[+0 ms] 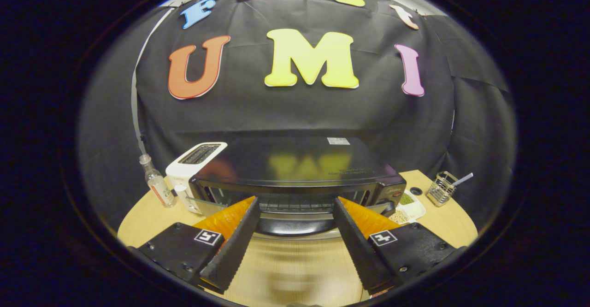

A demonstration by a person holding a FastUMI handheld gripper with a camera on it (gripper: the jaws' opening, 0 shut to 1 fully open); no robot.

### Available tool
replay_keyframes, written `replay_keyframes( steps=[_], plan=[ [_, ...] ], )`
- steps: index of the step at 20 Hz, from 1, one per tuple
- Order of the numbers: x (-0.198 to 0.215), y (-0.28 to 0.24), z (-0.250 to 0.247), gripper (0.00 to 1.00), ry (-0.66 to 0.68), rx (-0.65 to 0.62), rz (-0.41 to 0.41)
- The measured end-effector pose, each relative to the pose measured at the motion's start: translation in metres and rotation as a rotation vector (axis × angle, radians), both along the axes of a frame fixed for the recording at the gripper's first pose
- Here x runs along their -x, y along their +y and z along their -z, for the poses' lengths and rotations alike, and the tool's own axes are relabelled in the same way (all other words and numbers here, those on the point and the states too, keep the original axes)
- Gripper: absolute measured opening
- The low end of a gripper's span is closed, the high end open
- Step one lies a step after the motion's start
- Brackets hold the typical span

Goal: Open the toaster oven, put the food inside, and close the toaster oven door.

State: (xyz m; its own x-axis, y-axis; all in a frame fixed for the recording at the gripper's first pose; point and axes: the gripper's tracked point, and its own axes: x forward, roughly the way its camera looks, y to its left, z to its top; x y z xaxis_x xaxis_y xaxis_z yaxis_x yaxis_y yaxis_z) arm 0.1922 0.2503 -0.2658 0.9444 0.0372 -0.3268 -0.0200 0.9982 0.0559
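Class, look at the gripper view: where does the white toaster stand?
The white toaster stands on the table beside the toaster oven, beyond the open gripper, with a small bottle on its other side.

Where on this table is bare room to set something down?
Bare wood lies before the toaster oven, under the open hand-held gripper, and between the dish and wire holder. The bottle and white toaster crowd the other side.

Black claw [295, 208] with ridged fingers, orange backing (a square white-and-black marker on each side)
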Motion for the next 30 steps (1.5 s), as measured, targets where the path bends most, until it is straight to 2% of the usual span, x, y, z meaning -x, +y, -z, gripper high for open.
replay_keyframes(
  steps=[16,26,30],
  plan=[
    [0.085,-0.003,0.072,1.00,0.112,0.012,-0.012],
    [0.110,-0.005,0.130,1.00,0.228,0.030,-0.033],
    [0.115,-0.005,0.159,1.00,0.306,-0.011,-0.037]
  ],
)
